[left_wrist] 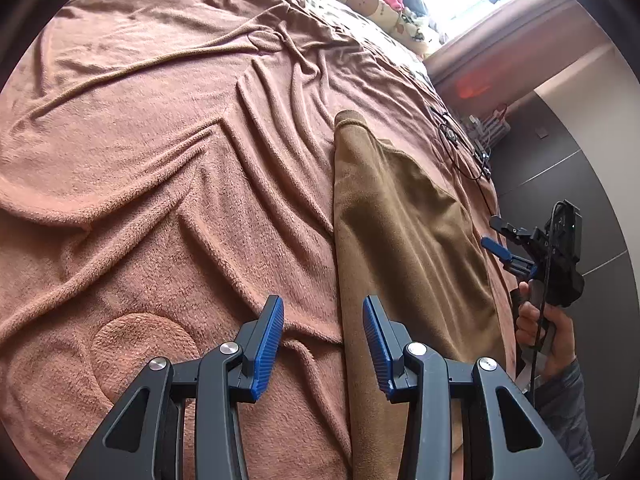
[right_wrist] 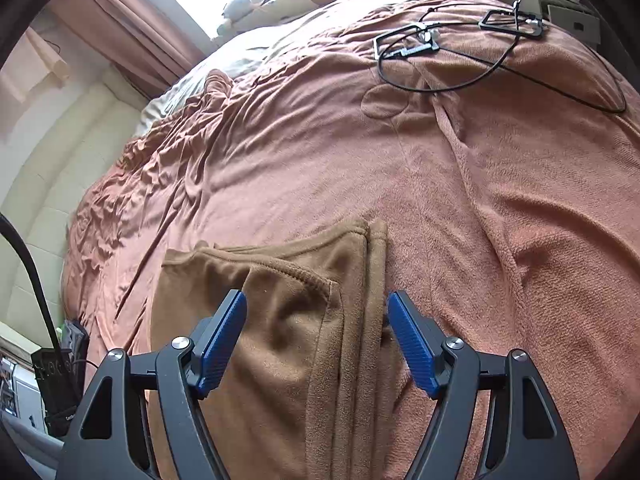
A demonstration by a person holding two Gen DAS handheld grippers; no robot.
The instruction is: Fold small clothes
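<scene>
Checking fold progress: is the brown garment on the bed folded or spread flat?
Folded. The brown garment lies in stacked layers, with several edges doubled along its right side, on the pink blanket.

Both grippers are the same build: matte black plastic arms with triangular cutouts, shiny round silver screws at the joints, and ribbed blue pads (left_wrist: 266,348) on the fingers. Right of the brown cloth (left_wrist: 404,240), the right gripper (left_wrist: 496,236) has a chunky black body, a thin black cable, and a grey sleeve (left_wrist: 564,404) below.
</scene>
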